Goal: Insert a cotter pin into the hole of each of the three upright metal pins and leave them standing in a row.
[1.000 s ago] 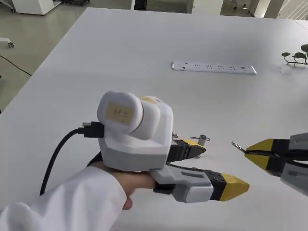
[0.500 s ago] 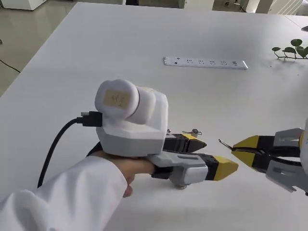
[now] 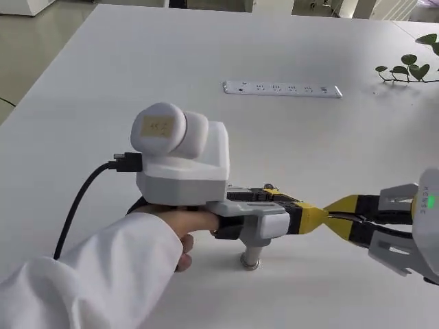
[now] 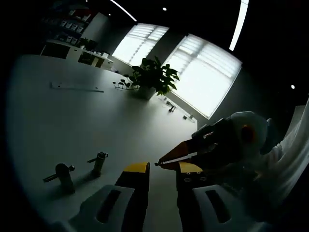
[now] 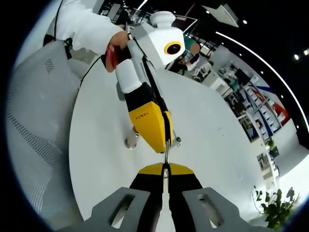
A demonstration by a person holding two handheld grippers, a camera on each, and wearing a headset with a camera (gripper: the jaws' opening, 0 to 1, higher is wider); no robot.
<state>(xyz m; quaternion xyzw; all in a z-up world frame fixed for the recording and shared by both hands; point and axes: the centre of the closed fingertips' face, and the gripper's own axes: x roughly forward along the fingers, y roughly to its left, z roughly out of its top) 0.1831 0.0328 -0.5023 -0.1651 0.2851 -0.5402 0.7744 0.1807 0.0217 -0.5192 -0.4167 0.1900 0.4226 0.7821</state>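
The left gripper [image 3: 309,216], a white and grey tool with yellow-tipped jaws, is held by a hand [image 3: 180,232] in a white sleeve above the white table [image 3: 137,68]. In the left gripper view its jaws [image 4: 161,168] stand apart, with a clear gap between the two yellow tips. The right gripper [image 3: 336,209] comes tip to tip against the left gripper. Its jaws are pressed together on a thin metal cotter pin [image 5: 166,152], and in the left gripper view the free end of this cotter pin [image 4: 176,158] reaches into the gap of the left gripper. I cannot tell whether it touches a jaw. One short upright grey metal pin [image 3: 250,259] stands on the table just under the body of the left gripper, also seen beside its yellow jaw in the right gripper view [image 5: 131,140]. Two more metal pins [image 4: 99,163] [image 4: 63,175] stand near each other ahead and to the left of the left gripper, each with a thin piece sticking out sideways near its top. A long white power strip [image 3: 281,89] lies well beyond the left gripper.
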